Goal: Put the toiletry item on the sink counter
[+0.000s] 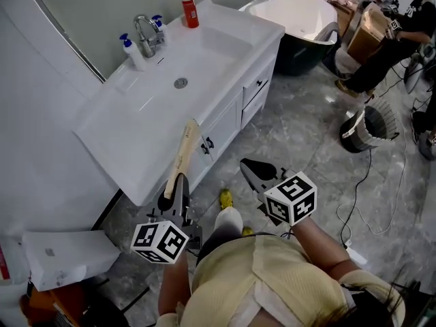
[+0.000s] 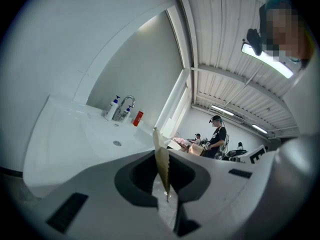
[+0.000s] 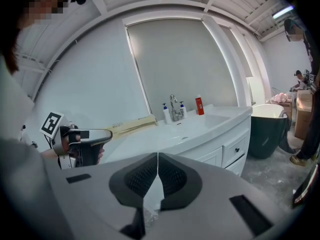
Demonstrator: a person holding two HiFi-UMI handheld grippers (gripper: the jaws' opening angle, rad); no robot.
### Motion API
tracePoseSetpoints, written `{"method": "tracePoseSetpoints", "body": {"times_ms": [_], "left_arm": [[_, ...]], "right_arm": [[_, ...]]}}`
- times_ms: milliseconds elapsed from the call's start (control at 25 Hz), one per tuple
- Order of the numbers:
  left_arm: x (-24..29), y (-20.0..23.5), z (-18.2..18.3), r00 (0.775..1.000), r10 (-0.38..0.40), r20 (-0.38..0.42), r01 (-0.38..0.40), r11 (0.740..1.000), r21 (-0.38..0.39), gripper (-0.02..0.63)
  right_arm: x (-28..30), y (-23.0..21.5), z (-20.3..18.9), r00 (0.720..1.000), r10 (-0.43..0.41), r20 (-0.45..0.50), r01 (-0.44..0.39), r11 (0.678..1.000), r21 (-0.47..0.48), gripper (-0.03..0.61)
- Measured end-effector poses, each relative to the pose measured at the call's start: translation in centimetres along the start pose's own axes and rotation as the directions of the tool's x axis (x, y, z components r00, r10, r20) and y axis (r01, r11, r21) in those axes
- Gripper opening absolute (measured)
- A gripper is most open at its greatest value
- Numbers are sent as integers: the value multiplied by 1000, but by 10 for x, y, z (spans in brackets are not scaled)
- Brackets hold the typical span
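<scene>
The toiletry item is a flat tan tube. My left gripper is shut on its near end and holds it out over the front edge of the white sink counter. In the left gripper view the tube stands edge-on between the pads, pointing toward the basin. The right gripper view shows it from the side, level with the countertop. My right gripper hangs over the floor in front of the cabinet, jaws shut with nothing between them.
A faucet, two white pump bottles and a red bottle stand along the counter's back. A bathtub lies beyond the cabinet. A bin, cables and people are at the right. A white box sits low at the left.
</scene>
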State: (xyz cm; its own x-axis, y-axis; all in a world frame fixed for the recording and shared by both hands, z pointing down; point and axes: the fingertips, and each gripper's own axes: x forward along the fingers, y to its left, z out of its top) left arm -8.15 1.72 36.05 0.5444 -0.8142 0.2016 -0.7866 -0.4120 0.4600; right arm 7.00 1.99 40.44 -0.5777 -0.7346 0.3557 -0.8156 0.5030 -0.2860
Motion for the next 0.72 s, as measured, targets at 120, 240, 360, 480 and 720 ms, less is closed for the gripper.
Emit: {"method": "tracePoseSetpoints", "body": {"times_ms": [120,240,360,480,720], "left_arm": [[15,10,8,1000,3,-1,-3,1000,-6,60],[29,19,15,1000,12,-5,-12,1000,-12,60],[45,29,21,1000,15,-11,-16,1000,-22,60],[60,36,25,1000,10,-26,-11,1000,-28,60],[91,50,35,999,-8,-49,6,999,-38,60]], "right_arm": [[14,-9,7,1000,2,-7,-2,1000,1,28],[29,-18,16,1000,5,-15,-5,1000,1,28],[45,-26,26,1000,7,-18,-7,1000,0,28],[58,-34,34,1000,5,-23,-5,1000,2,28],[83,-50,50,1000,-6,-30,6,1000,3,28]]}}
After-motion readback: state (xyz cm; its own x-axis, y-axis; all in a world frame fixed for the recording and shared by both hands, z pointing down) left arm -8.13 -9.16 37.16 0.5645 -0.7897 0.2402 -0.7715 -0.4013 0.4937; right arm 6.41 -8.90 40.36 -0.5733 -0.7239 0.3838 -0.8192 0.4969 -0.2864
